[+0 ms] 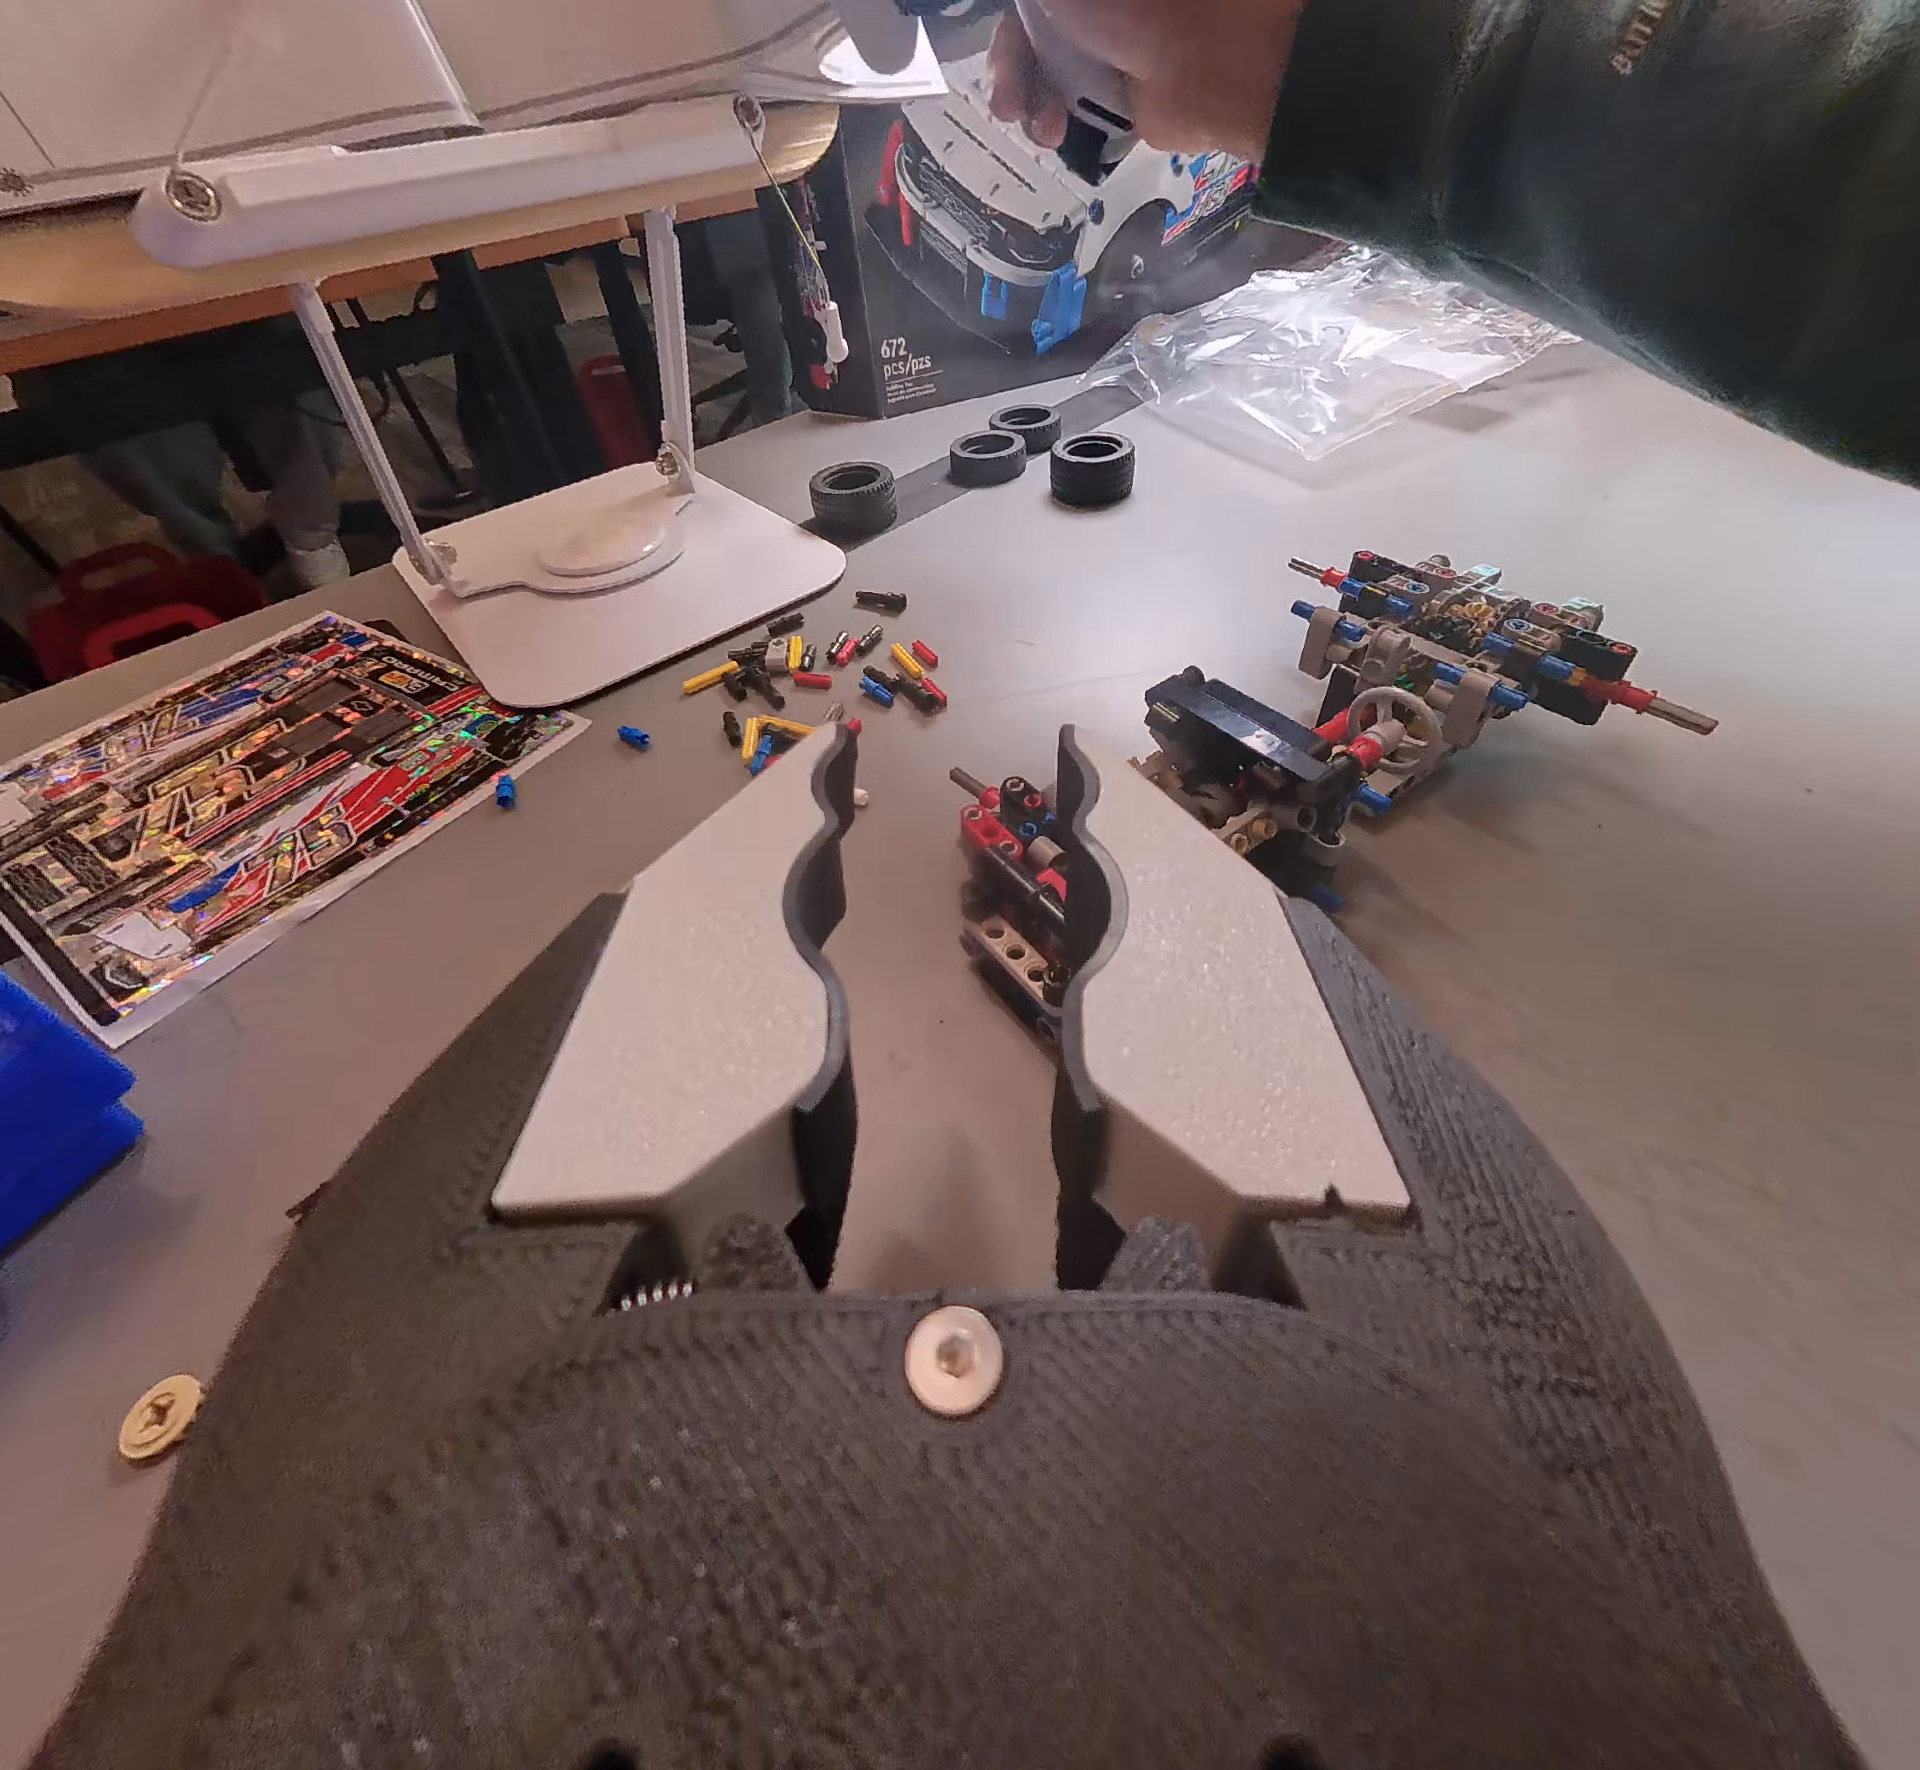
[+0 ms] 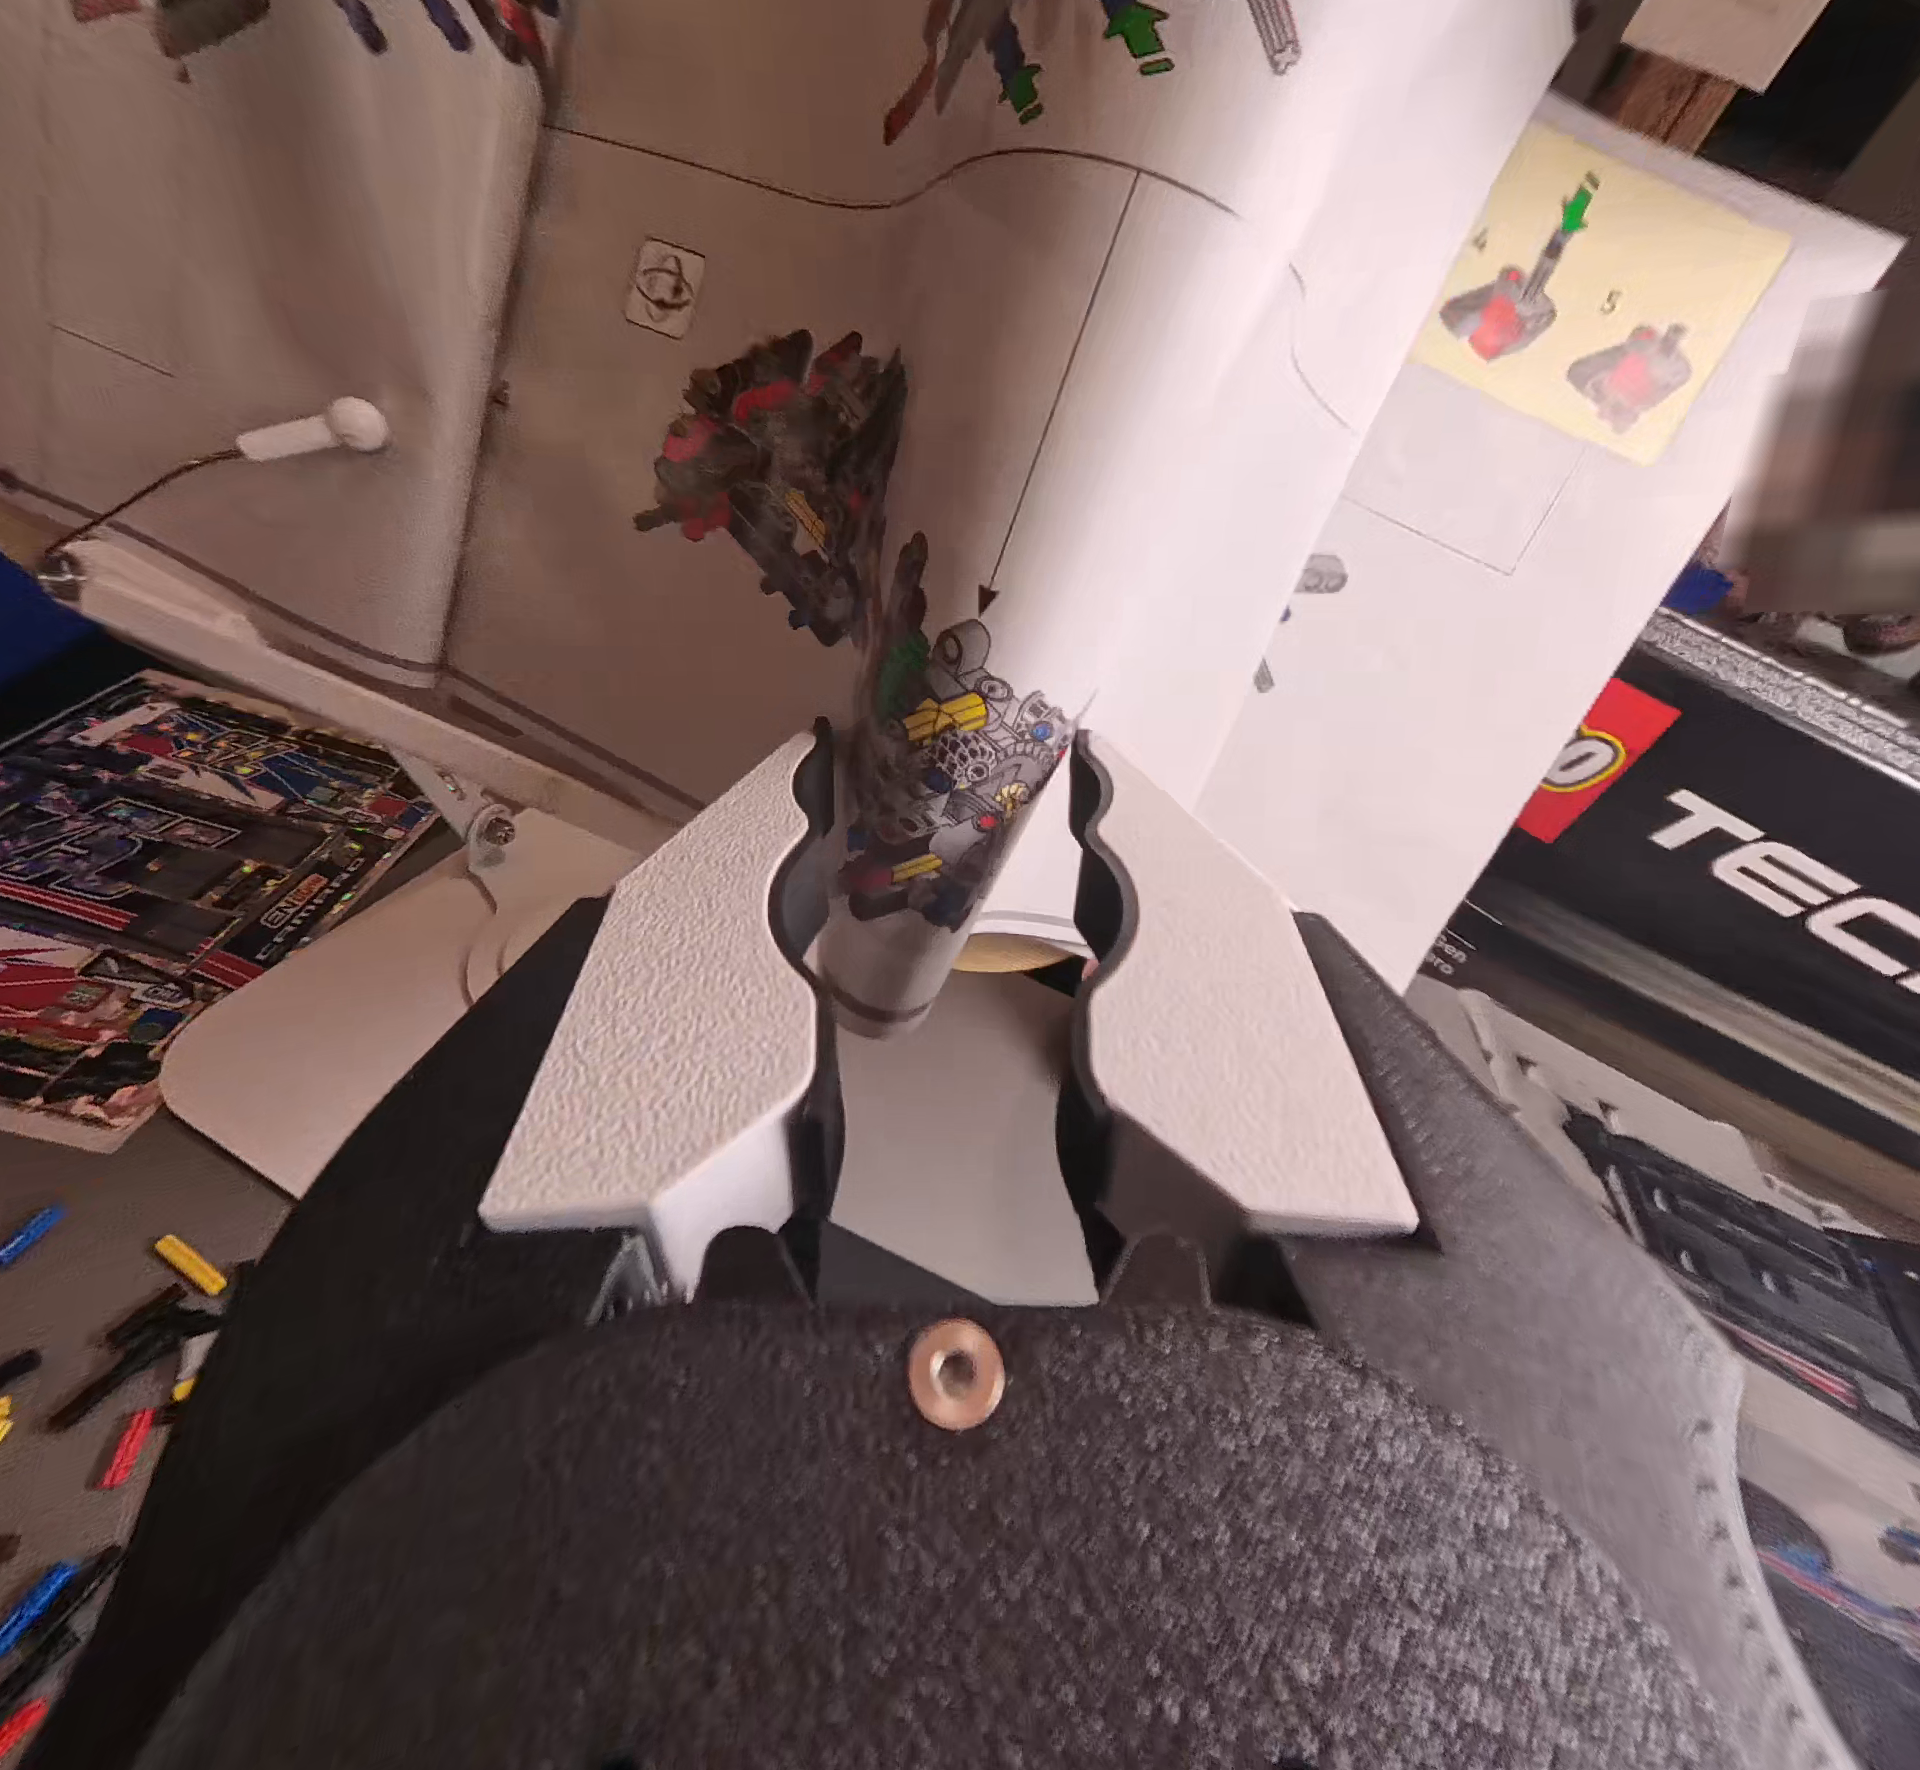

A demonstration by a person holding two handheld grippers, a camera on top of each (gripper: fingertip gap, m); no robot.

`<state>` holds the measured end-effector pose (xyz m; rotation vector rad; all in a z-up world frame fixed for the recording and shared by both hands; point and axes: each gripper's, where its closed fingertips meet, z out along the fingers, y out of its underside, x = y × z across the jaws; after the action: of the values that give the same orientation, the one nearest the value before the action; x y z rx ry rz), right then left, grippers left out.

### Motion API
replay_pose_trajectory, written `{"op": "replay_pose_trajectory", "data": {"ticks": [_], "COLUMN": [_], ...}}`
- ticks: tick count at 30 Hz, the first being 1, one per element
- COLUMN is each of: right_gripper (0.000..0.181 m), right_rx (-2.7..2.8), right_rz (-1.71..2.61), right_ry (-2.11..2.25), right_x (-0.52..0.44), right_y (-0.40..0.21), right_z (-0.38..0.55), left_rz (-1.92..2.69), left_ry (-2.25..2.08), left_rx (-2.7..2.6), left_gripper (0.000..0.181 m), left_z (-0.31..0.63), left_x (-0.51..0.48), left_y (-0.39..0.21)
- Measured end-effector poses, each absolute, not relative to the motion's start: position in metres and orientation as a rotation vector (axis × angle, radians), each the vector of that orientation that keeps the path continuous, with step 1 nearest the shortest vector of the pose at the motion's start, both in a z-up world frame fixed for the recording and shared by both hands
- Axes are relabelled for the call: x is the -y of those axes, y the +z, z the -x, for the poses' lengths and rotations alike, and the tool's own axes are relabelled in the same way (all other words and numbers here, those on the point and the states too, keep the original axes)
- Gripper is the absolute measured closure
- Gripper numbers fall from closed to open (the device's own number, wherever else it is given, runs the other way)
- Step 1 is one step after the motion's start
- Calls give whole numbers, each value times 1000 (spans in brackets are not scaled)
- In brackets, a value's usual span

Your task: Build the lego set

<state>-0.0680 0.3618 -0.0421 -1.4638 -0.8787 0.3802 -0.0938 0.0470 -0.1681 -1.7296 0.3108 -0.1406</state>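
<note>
My left gripper (image 1: 956,754) is open and empty, low over the grey table (image 1: 1558,993). A small red-and-black lego sub-build (image 1: 1013,873) lies just inside its right finger. Two larger builds lie to the right, a black-topped one (image 1: 1247,754) and a beam frame with axles (image 1: 1475,640). Loose pins (image 1: 831,671) are scattered ahead. My right gripper (image 2: 948,744) is open at the instruction booklet (image 2: 1195,370) on its stand. A curled page (image 2: 935,816) lies between the jaws. In the left wrist view the hand holding that gripper (image 1: 1122,6) is at the booklet's lower corner.
Several black tyres (image 1: 987,458) and the set's box (image 1: 997,266) stand at the back, a clear plastic bag (image 1: 1330,349) to their right. The white stand base (image 1: 623,598) and a shiny sticker sheet (image 1: 239,806) are at left. A blue object (image 1: 52,1118) sits at the left edge. There is about 35 centimetres between the tips of the two grippers.
</note>
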Motion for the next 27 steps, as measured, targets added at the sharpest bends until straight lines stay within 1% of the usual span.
{"op": "replay_pose_trajectory", "data": {"ticks": [2,4,6,8,12,15,16,17,21,22,23,26,27], "right_gripper": [142,146,153,157,159,158,156,155,149,147,145,141,136], "right_rx": [910,936,980,1038,1139,1173,1178,1189,1307,1361,1406,1435,1408], "right_rz": [1386,1298,1216,1140,1031,1005,1006,1004,936,916,893,850,852], "right_ry": [386,393,400,395,330,308,309,316,350,379,430,640,711], "right_x": [-347,-329,-309,-290,-263,-253,-252,-249,-230,-222,-212,-189,-186], "right_y": [-36,-29,-25,-24,-28,-35,-38,-41,-55,-61,-65,-58,-51], "right_z": [68,70,76,87,109,120,123,126,133,133,132,119,113], "left_rz": [1711,1672,1628,1589,1525,1540,1555,1575,1586,1580,1574,1532,1518], "left_ry": [-140,-145,-191,-240,-339,-528,-619,-679,-686,-672,-653,-668,-676], "left_rx": [-306,-294,-287,-264,-178,-58,-28,2,15,4,-1,14,31], "left_gripper": [142,136,123,113,109,109,111,118,157,164,169,174,175], "left_z": [95,99,100,103,118,132,132,134,142,145,149,169,178], "left_x": [-50,-58,-73,-96,-161,-212,-224,-235,-248,-246,-243,-233,-229], "left_y": [-161,-144,-116,-81,-8,16,17,15,6,4,2,1,2]}}
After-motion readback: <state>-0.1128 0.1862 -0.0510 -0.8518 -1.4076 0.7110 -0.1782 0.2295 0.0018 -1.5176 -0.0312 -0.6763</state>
